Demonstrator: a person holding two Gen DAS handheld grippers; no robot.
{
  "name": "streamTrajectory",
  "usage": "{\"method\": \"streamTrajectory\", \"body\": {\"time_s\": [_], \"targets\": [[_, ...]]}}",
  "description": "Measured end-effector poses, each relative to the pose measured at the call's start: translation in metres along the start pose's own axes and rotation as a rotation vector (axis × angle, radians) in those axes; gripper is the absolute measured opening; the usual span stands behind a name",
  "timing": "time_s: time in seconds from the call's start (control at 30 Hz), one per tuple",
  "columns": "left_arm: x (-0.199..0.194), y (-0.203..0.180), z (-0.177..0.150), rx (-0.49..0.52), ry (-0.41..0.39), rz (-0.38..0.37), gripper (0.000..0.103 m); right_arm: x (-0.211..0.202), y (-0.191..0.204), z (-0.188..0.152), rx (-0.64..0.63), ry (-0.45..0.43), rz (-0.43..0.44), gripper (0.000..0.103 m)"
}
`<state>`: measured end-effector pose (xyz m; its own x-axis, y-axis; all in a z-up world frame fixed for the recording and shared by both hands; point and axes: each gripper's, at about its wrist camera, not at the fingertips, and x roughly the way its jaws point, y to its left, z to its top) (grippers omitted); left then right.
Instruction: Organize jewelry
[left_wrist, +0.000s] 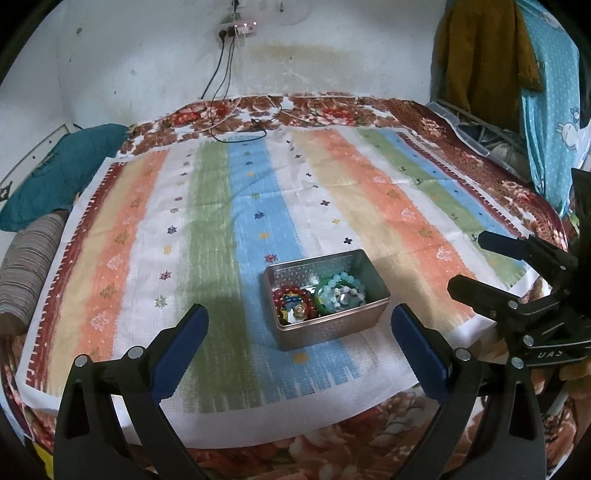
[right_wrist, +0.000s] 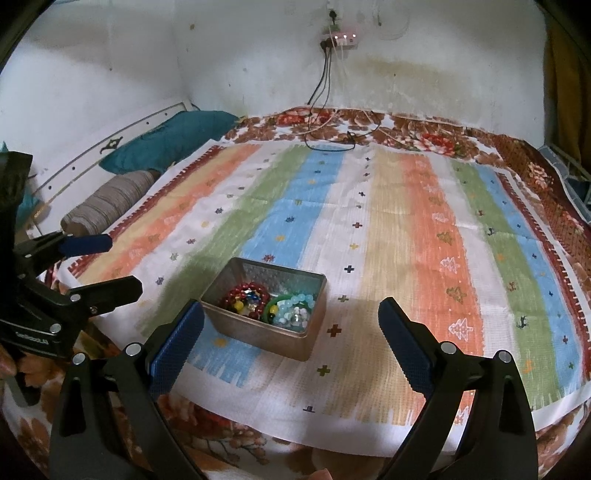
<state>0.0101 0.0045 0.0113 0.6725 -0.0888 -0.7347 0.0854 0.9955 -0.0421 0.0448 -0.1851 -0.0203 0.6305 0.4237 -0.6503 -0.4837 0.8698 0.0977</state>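
Metal tin (left_wrist: 327, 301), rectangular with an embossed wall, sits on the striped cloth (left_wrist: 207, 206). Inside lie bead bracelets (left_wrist: 317, 295): red left, aqua right. Left gripper (left_wrist: 299, 343) and right gripper (right_wrist: 291, 334) hover before it, jaws wide, empty. Fits either jewelry gathered or awaiting sorting; no lid seen.

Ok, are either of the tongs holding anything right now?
Nothing is held. The left tongs and right tongs are both open and empty; all jewelry lies in the metal tin.
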Motion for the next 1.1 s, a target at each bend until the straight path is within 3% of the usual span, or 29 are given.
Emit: {"method": "streamTrajectory", "body": {"time_s": [0.3,1.1], "targets": [[-0.002,-0.002,0.000,0.016,-0.015,-0.002,0.097,-0.006,0.002,-0.003,0.011,-0.015,0.040,0.096],[-0.001,-0.002,-0.001,0.014,-0.012,-0.012,0.097,-0.010,0.007,-0.004,0.012,-0.019,0.041,0.096]]}}
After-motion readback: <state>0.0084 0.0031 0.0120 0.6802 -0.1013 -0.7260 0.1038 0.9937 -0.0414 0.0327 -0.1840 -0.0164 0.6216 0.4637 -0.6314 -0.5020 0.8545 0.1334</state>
